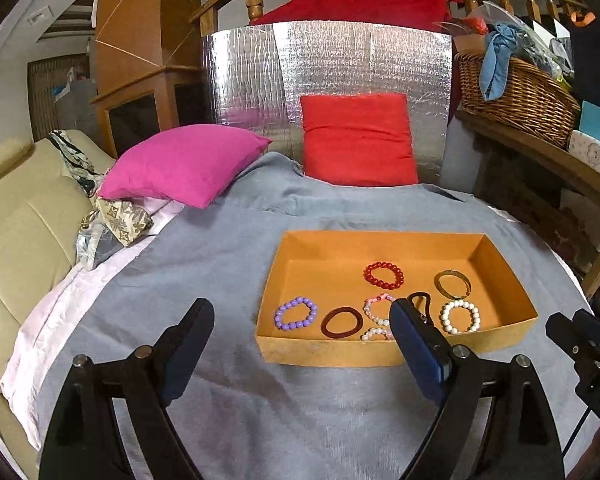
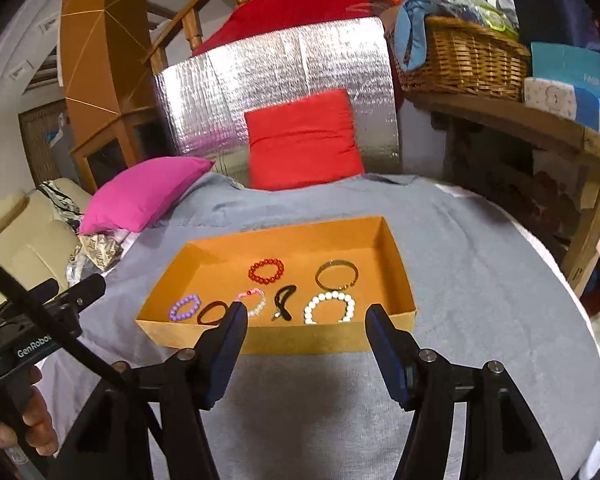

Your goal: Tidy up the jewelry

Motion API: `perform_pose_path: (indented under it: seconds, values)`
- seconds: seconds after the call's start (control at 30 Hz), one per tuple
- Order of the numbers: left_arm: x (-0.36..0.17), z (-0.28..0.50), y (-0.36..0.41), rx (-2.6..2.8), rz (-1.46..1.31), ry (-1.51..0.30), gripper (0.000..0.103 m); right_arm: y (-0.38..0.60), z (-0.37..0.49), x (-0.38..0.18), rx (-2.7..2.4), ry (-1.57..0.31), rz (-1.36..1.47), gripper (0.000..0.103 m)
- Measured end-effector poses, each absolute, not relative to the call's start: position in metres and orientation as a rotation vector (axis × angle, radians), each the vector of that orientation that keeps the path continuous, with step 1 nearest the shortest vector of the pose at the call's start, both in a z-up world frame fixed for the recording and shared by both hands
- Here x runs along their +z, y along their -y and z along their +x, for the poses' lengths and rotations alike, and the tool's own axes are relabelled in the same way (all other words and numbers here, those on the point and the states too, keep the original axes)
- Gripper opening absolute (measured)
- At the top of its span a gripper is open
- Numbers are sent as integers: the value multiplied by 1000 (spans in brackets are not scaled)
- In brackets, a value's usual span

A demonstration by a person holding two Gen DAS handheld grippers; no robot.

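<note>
An orange cardboard box [image 1: 496, 268] [image 2: 400, 280] lies on the grey blanket. Inside lie a purple bead bracelet [image 1: 295, 312] [image 2: 185, 307], a dark red hair tie [image 1: 341, 322] [image 2: 212, 312], a pink-white bead bracelet [image 1: 376, 306] [image 2: 254, 300], a red bead bracelet [image 1: 384, 275] [image 2: 266, 271], a black hair tie [image 1: 420, 304] [image 2: 284, 300], a gold bangle [image 1: 453, 283] [image 2: 337, 274] and a white bead bracelet [image 1: 460, 316] [image 2: 329, 307]. My left gripper [image 1: 302, 316] is open and empty in front of the box. My right gripper [image 2: 306, 322] is open and empty at the box's near wall.
The grey blanket [image 1: 220, 280] covers the surface. A pink pillow [image 1: 184, 164] and a red pillow [image 1: 358, 138] lean at the back by a silver foil panel [image 1: 324, 60]. A wicker basket [image 1: 516, 96] sits on a wooden shelf at right. A beige sofa [image 1: 20, 232] is at left.
</note>
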State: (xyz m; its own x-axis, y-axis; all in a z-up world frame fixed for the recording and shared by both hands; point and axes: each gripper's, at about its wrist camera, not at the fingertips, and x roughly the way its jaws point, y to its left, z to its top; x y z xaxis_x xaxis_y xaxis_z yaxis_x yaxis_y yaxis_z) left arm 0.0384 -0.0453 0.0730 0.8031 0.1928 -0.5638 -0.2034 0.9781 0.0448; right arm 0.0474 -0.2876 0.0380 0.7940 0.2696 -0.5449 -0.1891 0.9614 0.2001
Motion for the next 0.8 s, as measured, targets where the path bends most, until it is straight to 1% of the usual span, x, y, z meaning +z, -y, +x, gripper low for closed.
perform_pose_path:
  seconds: [0.27, 0.8]
  values:
    - [53, 50, 41, 232, 19, -641, 90, 271, 60, 27, 251, -623, 111, 65]
    - [43, 53, 25, 249, 32, -658, 90, 244, 73, 25, 236, -607, 99, 66]
